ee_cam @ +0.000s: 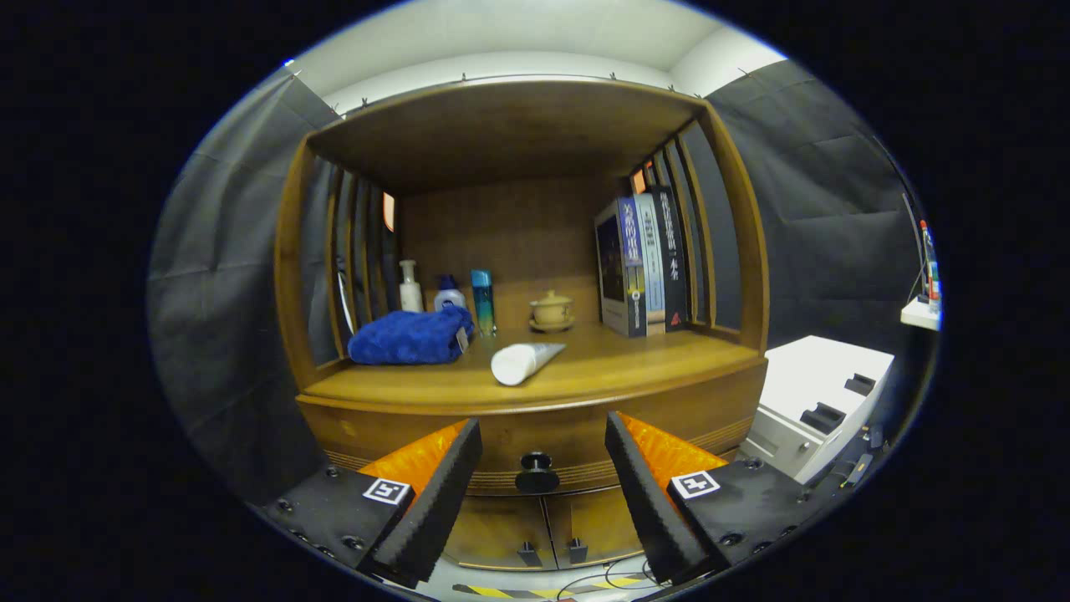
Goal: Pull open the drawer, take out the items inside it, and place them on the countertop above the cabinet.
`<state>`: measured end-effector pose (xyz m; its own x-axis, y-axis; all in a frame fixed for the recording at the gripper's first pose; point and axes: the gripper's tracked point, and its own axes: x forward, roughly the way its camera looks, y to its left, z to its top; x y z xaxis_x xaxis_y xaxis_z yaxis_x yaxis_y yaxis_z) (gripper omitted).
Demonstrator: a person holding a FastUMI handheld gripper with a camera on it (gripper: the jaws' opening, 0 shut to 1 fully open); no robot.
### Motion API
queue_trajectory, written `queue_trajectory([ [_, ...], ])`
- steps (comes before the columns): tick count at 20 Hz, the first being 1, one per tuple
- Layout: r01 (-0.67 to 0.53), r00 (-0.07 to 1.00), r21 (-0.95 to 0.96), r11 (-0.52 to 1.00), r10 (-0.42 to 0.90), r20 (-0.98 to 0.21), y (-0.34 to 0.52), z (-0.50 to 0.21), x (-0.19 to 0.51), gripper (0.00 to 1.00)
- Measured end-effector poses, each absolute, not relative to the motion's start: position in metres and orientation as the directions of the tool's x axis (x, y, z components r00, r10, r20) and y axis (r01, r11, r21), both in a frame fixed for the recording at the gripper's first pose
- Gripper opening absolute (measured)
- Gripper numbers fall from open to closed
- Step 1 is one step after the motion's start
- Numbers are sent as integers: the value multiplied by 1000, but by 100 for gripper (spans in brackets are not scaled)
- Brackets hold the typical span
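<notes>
In the gripper view, a wooden cabinet stands in a booth walled with dark cloth, under a pale ceiling. Its countertop forms the floor of an open shelf with slatted sides. On the countertop a blue towel lies to the left, with a white pump bottle, a smaller blue-capped bottle and a tall blue bottle behind it. A white tube lies on its side near the front edge; a small lidded cup on a saucer sits further back. Three books stand upright at the right. The drawer below is closed, its dark round knob just ahead of the fingers. The gripper is spread wide, holding nothing. Two small doors sit under the drawer. A white box stands beside the cabinet to the right
</notes>
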<state>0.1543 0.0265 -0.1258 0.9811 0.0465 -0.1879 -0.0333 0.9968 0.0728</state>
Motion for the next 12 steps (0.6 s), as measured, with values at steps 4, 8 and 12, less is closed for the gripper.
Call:
queue_trajectory([
  [4,-82,990,54,995,87,-107,18,-44,112,98],
  [8,-109,991,-11,994,108,-78,14,8,69,97],
  [12,-137,989,7,991,137,-57,17,36,39,97],
])
